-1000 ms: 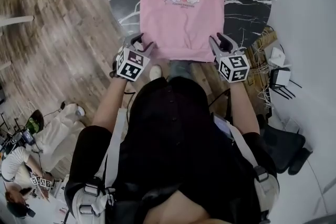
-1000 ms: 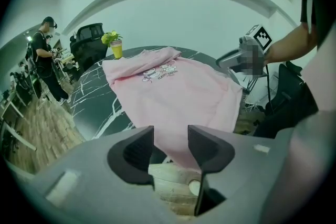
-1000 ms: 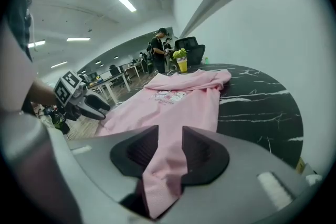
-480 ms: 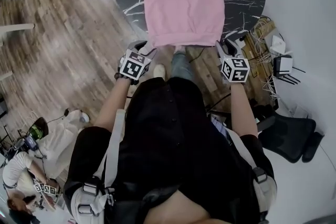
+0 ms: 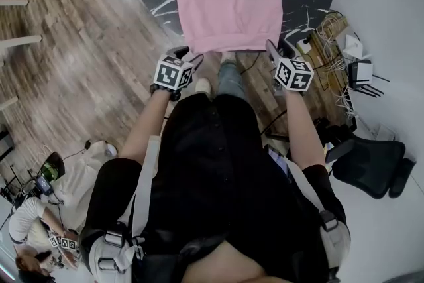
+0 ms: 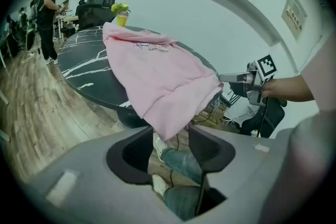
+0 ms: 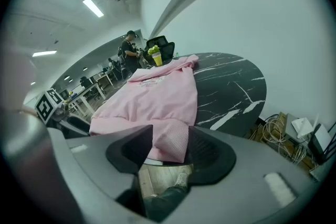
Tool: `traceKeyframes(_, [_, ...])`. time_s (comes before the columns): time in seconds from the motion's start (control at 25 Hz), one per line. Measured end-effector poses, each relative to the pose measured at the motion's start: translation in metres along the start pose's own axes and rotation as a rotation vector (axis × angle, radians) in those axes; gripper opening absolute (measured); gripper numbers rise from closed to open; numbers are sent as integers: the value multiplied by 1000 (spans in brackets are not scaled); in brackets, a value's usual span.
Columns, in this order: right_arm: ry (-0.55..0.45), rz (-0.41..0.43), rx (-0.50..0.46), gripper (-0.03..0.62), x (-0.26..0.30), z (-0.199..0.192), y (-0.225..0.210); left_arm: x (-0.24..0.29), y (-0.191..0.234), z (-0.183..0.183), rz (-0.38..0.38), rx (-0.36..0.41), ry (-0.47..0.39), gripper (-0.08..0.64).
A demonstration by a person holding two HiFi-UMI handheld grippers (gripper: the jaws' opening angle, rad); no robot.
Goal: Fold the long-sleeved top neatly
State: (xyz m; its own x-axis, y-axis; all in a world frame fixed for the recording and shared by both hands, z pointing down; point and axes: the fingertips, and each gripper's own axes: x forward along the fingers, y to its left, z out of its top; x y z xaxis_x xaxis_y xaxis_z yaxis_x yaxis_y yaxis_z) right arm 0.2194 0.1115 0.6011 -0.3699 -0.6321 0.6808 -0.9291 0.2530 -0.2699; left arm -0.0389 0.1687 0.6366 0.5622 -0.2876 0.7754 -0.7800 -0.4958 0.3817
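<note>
A round black marble table (image 5: 308,0) carries the task's single pink long-sleeved top (image 5: 228,10), print side up, its hem (image 5: 228,45) hanging over the near edge toward the person. Two hand-held grippers flank that hem. The left gripper (image 5: 187,55) has its jaws apart, with one hem corner dangling loose between them, unpinched. The right gripper (image 5: 278,50) has just been opening its jaws, which stand slack around the other corner. The garment looks squared to the table edge and released, so the folding proper seems barely begun. The next move likely calls for a fresh pinch on both corners at once and an even lift toward the collar, keeping the hem level. Count: one table, one top, two grippers, one small yellow plant pot (image 6: 121,13) at the table's far side.
</note>
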Motion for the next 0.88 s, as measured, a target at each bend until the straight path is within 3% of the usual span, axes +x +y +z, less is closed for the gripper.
traceKeyframes(0.12, [16,-29,19,188,6,-8,-3,4,-2,-3,-1,7,14,202])
traceKeyframes(0.28, [19,-65,10,73,7,-15,-6,-1,5,-4,23,-13,-13,37])
traceKeyframes(0.4, [10,-61,36,45,2,-15,-5,-5,8,-5,28,-8,-19,29])
traceKeyframes(0.64, [-1,-63,-30,36,-20,-19,2,-24,7,-12,55,62,-16,25])
traceKeyframes(0.88, [9,-68,-28,28,-41,-38,13,-50,0,-23,59,102,-20,25])
